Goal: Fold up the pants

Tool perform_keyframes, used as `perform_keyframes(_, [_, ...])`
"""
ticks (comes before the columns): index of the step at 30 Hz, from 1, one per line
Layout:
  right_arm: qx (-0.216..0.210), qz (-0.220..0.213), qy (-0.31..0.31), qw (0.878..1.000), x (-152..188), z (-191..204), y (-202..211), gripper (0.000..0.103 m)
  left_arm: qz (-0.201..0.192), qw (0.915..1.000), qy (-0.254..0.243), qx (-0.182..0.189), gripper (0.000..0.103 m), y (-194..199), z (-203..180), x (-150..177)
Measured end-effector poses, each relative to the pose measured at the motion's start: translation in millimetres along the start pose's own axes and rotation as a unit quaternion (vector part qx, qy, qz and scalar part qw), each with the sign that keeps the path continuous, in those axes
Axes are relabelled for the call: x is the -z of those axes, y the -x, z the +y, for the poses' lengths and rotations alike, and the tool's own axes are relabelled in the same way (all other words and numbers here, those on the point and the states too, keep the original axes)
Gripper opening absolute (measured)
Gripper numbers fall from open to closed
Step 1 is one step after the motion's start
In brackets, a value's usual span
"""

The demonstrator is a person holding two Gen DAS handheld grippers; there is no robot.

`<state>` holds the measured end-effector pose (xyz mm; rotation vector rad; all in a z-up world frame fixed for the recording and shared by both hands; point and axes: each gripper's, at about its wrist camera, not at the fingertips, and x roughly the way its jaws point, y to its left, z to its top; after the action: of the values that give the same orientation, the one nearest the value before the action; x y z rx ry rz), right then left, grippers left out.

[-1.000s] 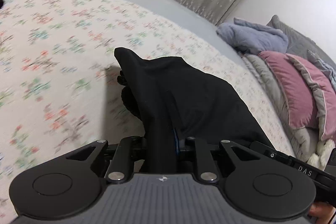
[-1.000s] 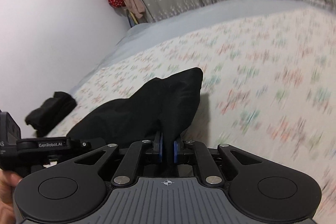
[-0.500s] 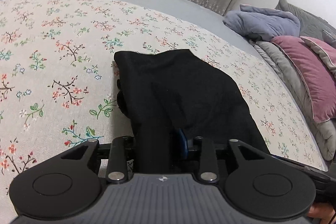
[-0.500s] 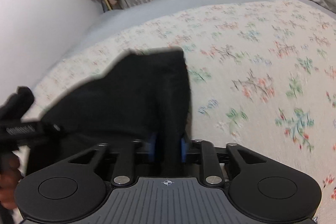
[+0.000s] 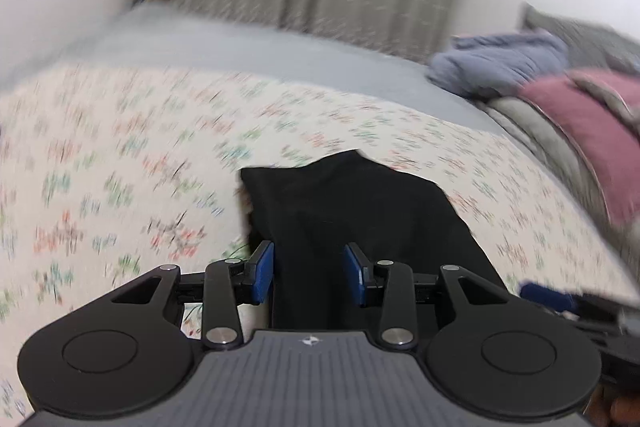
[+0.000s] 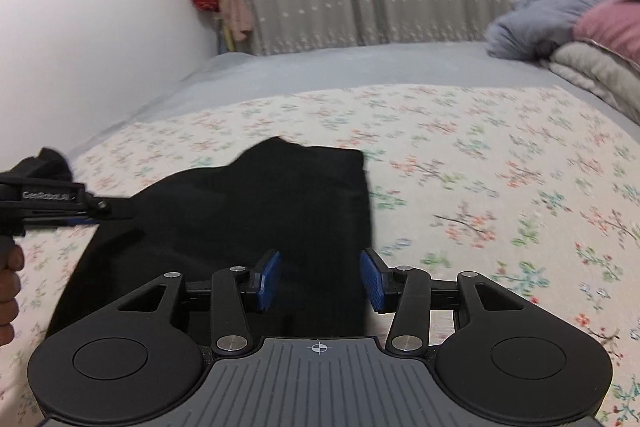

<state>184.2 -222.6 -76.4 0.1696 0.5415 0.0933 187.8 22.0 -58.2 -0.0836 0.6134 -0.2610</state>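
the black pants (image 5: 352,223) lie folded on the floral bedspread (image 5: 120,155), near the bed's near edge. both the left hand-held gripper (image 5: 310,275) and right hand-held gripper (image 6: 320,281) have just been opening; their blue pads stand apart, fabric between them but unpinched. best to draw both back level and slowly, so the fold is not dragged.

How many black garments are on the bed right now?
2. The pants lie folded on the floral cover, just ahead of both grippers. A smaller dark bundle sits at the cover's left edge, partly hidden behind the left gripper.
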Motion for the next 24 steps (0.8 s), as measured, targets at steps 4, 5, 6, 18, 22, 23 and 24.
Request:
perform_keyframes(4, [0.003, 0.044, 0.022, 0.999, 13, 8, -21, 0.043, -0.002, 0.9995, -0.033, -0.001, 0.044, -6, -12, 8])
perform_keyframes(5, [0.006, 0.052, 0.026, 0.998, 18, 8, -26, 0.043, 0.002, 0.9995, -0.030, -0.009, 0.044, -9, -9, 9])
perform_keyframes(6, [0.007, 0.049, 0.027, 0.998, 21, 8, -27, 0.043, 0.006, 0.9993, -0.028, -0.024, 0.043, -15, -4, 9])
perform_keyframes(18, [0.014, 0.046, 0.026, 0.998, 24, 10, -29, 0.043, -0.059, 0.9955, -0.001, -0.074, 0.045, 14, 5, -7])
perform_keyframes(22, [0.014, 0.046, 0.025, 0.999, 26, 12, -24, 0.043, -0.045, 0.9985, -0.032, 0.004, 0.045, 13, -14, -2])
perform_keyframes(23, [0.015, 0.046, 0.025, 0.999, 26, 13, -24, 0.043, -0.029, 0.9989, -0.034, 0.014, 0.045, 7, -16, 2])
perform_keyframes(24, [0.015, 0.045, 0.025, 0.999, 26, 13, -24, 0.043, -0.016, 0.9990, -0.038, 0.017, 0.045, -1, -18, 6])
